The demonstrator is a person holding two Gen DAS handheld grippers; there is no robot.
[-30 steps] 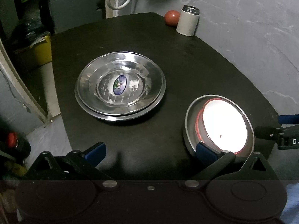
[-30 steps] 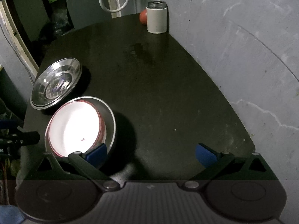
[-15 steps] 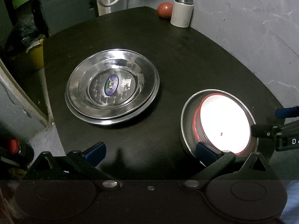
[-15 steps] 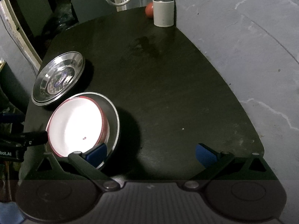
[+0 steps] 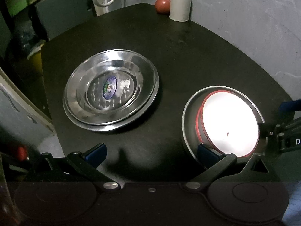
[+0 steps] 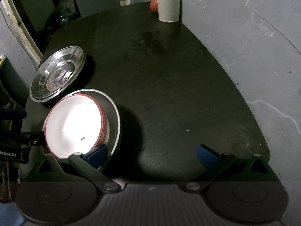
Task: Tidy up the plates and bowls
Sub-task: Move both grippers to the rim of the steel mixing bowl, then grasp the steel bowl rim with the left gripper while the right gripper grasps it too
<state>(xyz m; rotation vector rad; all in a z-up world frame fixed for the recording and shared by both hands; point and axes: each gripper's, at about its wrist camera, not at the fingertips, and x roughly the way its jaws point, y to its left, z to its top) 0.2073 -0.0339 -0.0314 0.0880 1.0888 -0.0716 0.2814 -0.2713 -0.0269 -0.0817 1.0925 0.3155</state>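
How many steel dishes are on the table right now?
3 visible: two steel plates stacked left of centre, their rims slightly offset, and one steel bowl at the near right holding the white red-rimmed bowl. Any further plates nested inside the stack would be hidden.

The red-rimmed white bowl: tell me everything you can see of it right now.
The red-rimmed white bowl is round, glossy and brightly lit, with one tiny dark speck inside. It sits upright, nested in a shallow steel bowl near the dark table's front edge. Open gripper fingers flank it; whether they touch it is unclear.
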